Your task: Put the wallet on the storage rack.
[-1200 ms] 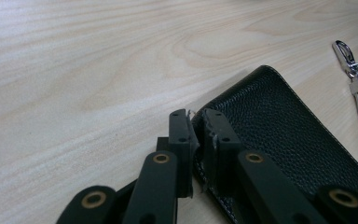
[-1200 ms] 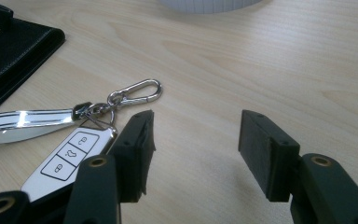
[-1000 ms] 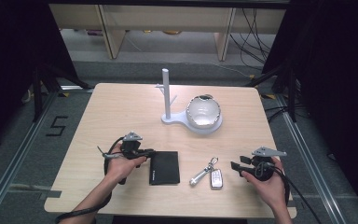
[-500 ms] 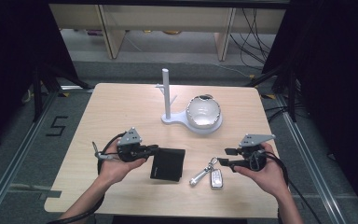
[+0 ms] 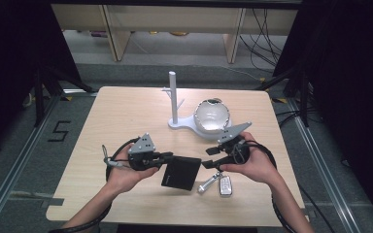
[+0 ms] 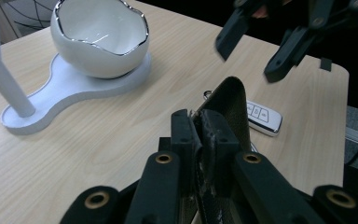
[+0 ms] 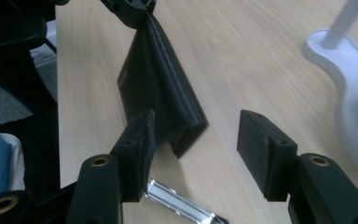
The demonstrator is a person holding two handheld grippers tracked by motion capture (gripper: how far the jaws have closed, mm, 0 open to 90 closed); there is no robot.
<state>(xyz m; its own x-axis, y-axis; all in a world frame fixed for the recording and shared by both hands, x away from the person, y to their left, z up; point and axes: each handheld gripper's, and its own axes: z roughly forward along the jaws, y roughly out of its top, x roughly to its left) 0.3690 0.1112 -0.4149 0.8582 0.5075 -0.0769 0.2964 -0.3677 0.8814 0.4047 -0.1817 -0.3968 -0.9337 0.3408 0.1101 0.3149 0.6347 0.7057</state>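
Left gripper [image 6: 200, 140] pinches the black wallet [image 5: 181, 172] by its edge, lifted at a tilt above the bench [image 5: 126, 116]. Right gripper [image 7: 198, 140], seen from its own view, is spread wide, just beside the wallet's folded corner, above a silver key [image 7: 177, 203].

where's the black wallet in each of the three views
High view: wallet low centre, one edge in the left tongs.
Left gripper view: centre, clamped upright between the jaws.
Right gripper view: upper centre, beyond the open right tongs.
Shared landmark: white stand.
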